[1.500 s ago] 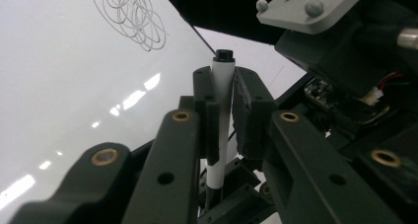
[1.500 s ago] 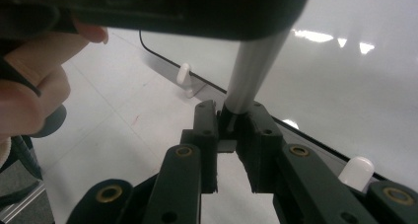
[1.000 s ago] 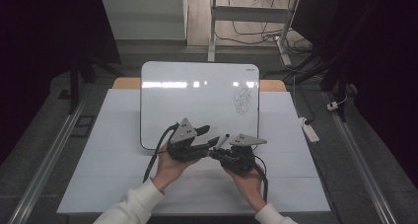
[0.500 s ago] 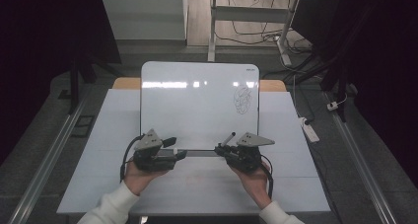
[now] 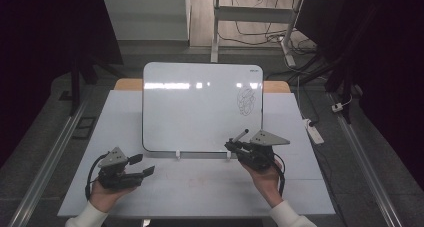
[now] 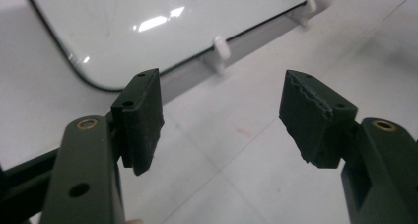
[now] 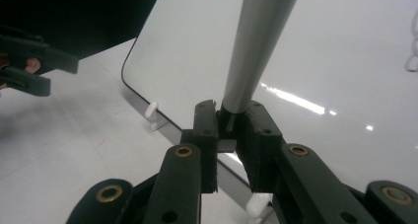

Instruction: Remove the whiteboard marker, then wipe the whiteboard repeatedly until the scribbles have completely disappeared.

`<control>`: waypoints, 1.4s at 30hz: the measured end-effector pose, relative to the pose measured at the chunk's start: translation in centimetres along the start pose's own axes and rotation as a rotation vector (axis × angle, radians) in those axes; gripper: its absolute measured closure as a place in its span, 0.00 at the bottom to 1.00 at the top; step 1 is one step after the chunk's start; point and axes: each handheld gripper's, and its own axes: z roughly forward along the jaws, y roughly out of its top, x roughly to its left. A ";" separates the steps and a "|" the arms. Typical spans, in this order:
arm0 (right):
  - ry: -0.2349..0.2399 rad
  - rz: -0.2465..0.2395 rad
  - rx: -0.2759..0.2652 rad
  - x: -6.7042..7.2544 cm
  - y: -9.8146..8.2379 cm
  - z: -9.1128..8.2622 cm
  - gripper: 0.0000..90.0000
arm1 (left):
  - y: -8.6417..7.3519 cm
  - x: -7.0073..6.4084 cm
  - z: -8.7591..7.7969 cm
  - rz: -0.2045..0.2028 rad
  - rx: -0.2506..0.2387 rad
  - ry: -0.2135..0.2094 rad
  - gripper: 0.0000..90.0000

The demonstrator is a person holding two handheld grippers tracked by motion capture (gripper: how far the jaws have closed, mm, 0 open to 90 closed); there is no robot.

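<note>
A white board (image 5: 200, 107) leans upright at the middle of the white table (image 5: 200, 184), with a dark scribble (image 5: 246, 99) near its upper right. My right gripper (image 5: 233, 146) sits low in front of the board's right part, shut on a grey marker (image 5: 241, 135) that slants up toward the board. In the right gripper view the marker (image 7: 256, 46) rises from between the closed pads of the right gripper (image 7: 227, 130). My left gripper (image 5: 145, 165) rests near the front left of the table. Its jaws have just been opening, and the left gripper (image 6: 222, 120) has nothing between them.
Small white clips (image 5: 177, 154) hold the board's lower edge. A white power strip (image 5: 314, 132) lies off the table's right side, beside cables. Metal rails (image 5: 55, 157) run along both sides. Bare tabletop lies between the two hands.
My left hand has pulled away from the right gripper, moving left and down to the table's front left, and its jaws have spread. The right gripper still holds the marker.
</note>
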 end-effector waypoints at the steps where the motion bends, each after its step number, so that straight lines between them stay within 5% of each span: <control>1: -0.002 0.002 -0.005 -0.1 0.1 -0.1 0.86 | -0.2 0.1 0.0 -0.003 0.008 0.001 0.37; 11: -0.027 -0.038 -0.032 -0.8 0.6 -0.6 0.86 | -0.9 0.3 0.6 -0.003 0.053 -0.005 0.35; 25: -0.064 -0.049 -0.078 -2.4 2.4 -1.5 0.86 | -0.8 0.5 0.9 0.003 0.055 0.000 0.33; 42: -0.228 -0.036 -0.153 -9.5 7.6 0.6 0.86 | -0.9 0.9 1.0 0.000 0.061 0.011 0.33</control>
